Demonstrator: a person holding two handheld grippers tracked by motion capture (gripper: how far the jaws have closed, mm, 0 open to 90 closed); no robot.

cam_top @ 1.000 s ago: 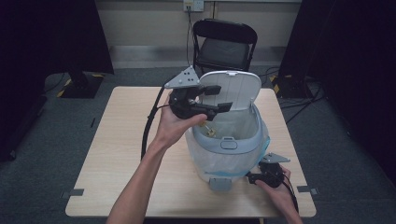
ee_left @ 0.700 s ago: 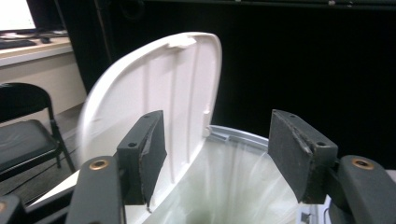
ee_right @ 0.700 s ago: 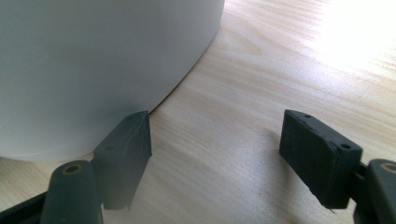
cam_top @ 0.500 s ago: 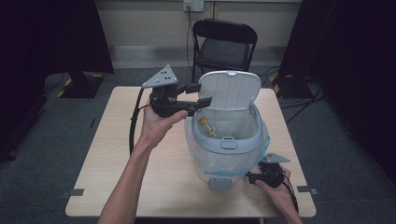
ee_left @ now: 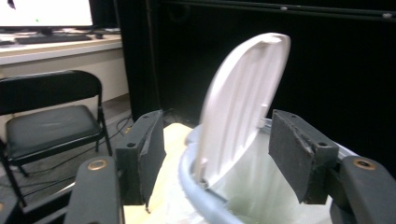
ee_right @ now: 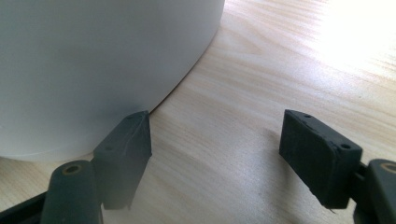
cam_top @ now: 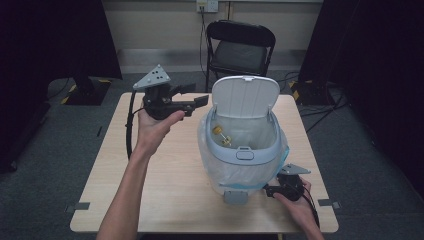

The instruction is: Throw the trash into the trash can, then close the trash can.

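A white pedal bin (cam_top: 243, 150) with a clear liner stands on the wooden table (cam_top: 165, 180), its lid (cam_top: 245, 95) raised upright. Small yellowish items (cam_top: 221, 134) lie inside. My left gripper (cam_top: 199, 100) hovers in the air left of the lid, pointing toward it. It is open, its jaws have just been opening a little, and nothing is between them. In the left gripper view the lid (ee_left: 243, 107) and bin rim (ee_left: 194, 186) stand beyond the left gripper (ee_left: 217, 161). My right gripper (cam_top: 267, 191) lies open on the table at the bin's base, right of the pedal (cam_top: 235, 196). In the right gripper view the right gripper (ee_right: 215, 158) has its left jaw close to the bin wall (ee_right: 93, 70).
A black folding chair (cam_top: 240, 45) stands behind the table's far edge and appears as a chair (ee_left: 46, 121) in the left gripper view. Dark curtains surround the area. Bare tabletop (ee_right: 261, 79) lies left of the bin and in front of it.
My left gripper has drawn back to the left, from over the bin's opening to a spot beside the lid. The right gripper and the bin have not moved.
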